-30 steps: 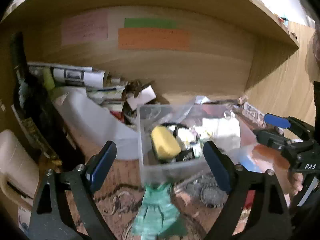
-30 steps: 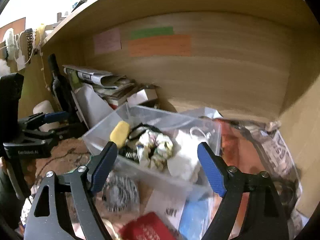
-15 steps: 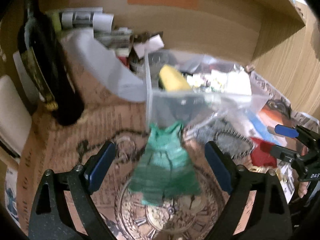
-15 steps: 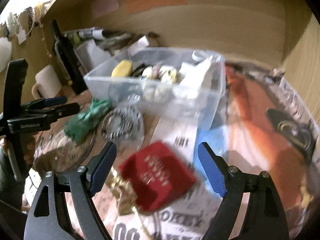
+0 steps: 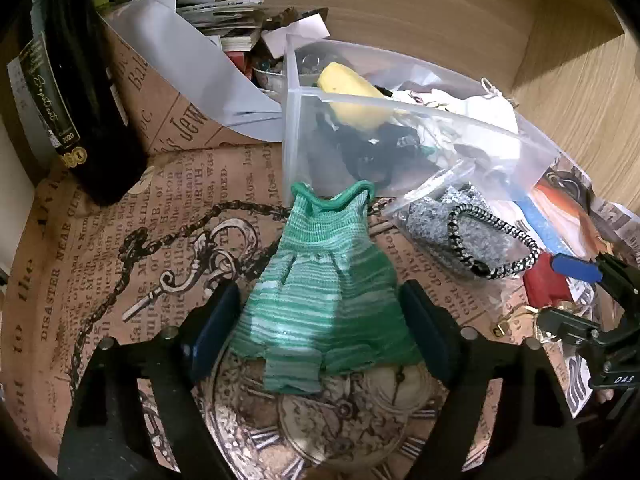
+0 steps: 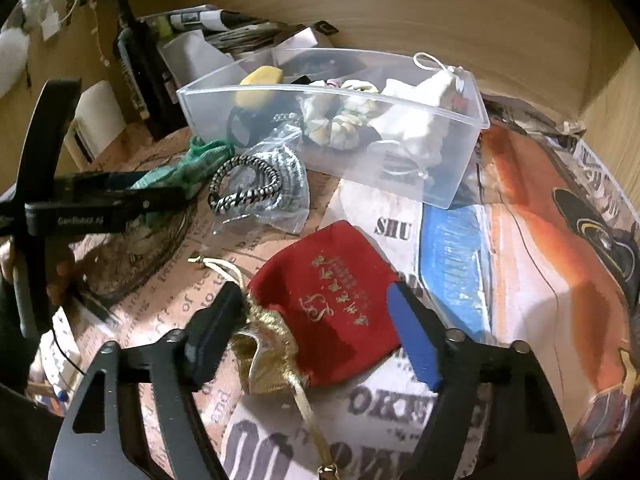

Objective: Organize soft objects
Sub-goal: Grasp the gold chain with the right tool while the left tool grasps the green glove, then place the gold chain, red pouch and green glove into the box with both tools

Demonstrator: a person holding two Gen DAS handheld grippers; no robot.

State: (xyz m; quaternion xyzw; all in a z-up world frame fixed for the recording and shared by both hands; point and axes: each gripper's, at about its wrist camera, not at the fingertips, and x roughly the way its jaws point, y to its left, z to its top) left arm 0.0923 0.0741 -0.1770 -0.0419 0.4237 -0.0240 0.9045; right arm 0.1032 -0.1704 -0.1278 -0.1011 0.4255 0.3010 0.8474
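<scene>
A green striped knit piece (image 5: 320, 292) lies flat on the printed paper; my left gripper (image 5: 320, 332) is open with its fingers on either side of it. It also shows in the right wrist view (image 6: 188, 168). A red drawstring pouch (image 6: 332, 300) with gold lettering lies between the open fingers of my right gripper (image 6: 316, 332). A clear plastic bin (image 6: 460, 120) behind holds a yellow sponge (image 5: 352, 96), scrunchies (image 6: 344, 120) and a white pouch (image 6: 420, 120). A grey knit item in a clear bag with a black-and-white braided band (image 6: 248, 188) lies between the two cloths.
A dark wine bottle (image 5: 68, 92) stands at the left. Papers and a white sheet (image 5: 192, 68) pile up against the wooden back wall (image 6: 440, 20). A wooden side wall (image 5: 580, 100) closes the right. The surface is covered in printed paper (image 5: 120, 240).
Both grippers have tilted down and come closer to the surface. The left one now straddles the green knit piece and the right one straddles the red pouch. Both stay open.
</scene>
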